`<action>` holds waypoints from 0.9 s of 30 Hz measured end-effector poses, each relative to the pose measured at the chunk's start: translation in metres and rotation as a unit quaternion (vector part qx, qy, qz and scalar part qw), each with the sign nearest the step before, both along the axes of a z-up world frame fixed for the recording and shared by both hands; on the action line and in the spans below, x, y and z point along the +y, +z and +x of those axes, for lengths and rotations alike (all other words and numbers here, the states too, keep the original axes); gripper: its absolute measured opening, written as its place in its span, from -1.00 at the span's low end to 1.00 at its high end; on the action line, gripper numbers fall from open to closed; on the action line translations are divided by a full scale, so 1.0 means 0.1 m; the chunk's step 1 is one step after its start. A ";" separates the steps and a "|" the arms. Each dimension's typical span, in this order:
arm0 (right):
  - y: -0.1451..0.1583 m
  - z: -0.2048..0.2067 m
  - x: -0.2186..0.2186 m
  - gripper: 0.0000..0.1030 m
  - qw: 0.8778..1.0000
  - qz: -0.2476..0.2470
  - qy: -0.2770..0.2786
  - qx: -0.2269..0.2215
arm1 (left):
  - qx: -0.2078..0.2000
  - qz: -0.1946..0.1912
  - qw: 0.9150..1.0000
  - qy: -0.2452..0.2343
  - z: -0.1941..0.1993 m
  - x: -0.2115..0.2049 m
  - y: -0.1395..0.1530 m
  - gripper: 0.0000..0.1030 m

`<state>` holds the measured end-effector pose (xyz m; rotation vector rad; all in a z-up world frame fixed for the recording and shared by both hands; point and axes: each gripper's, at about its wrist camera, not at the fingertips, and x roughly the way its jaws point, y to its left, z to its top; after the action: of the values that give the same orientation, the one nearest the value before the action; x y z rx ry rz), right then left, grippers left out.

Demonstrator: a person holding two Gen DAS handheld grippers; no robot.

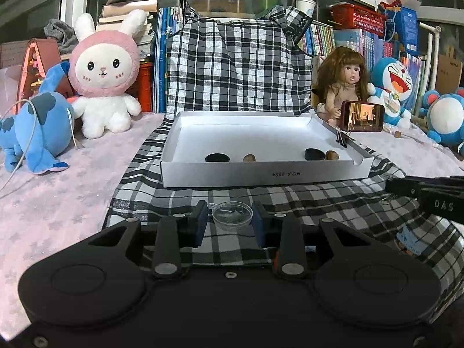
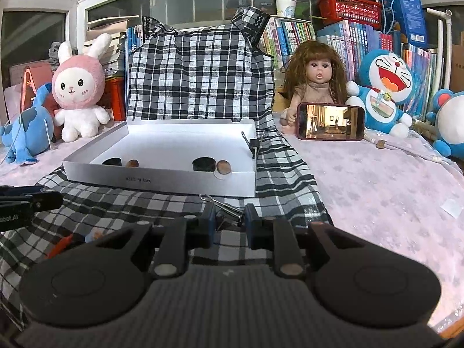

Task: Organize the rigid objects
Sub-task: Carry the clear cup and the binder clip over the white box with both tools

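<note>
A shallow white box lies on a checked cloth. Inside, near its front wall, sit two black round pieces and two brown ones. A black binder clip is clipped on the box's right wall. My left gripper is shut on a small clear plastic cup, held just above the cloth before the box. My right gripper is shut on another black binder clip, its wire handles pointing toward the box.
Behind the box stand a pink-and-white rabbit plush, a blue plush, a doll, a phone with a lit screen and blue cat plushes. Books line the back. A pink bedspread surrounds the cloth.
</note>
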<state>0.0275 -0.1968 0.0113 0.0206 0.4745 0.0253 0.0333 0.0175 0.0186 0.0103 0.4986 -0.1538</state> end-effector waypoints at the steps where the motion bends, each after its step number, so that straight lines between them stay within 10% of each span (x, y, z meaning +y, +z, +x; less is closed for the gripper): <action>1: 0.00 0.02 0.01 -0.52 1.000 0.001 0.000 0.001 | 0.001 -0.002 1.000 -0.001 0.02 0.00 0.01 -0.40; 27: 0.22 0.79 0.18 -0.52 1.000 0.013 0.017 0.016 | 0.003 -0.029 1.000 -0.009 0.85 -0.14 0.34 -0.39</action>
<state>0.1069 -0.1791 0.0328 0.0383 0.5065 0.0636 0.1180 0.0039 0.0530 -0.0420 0.5003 -0.1855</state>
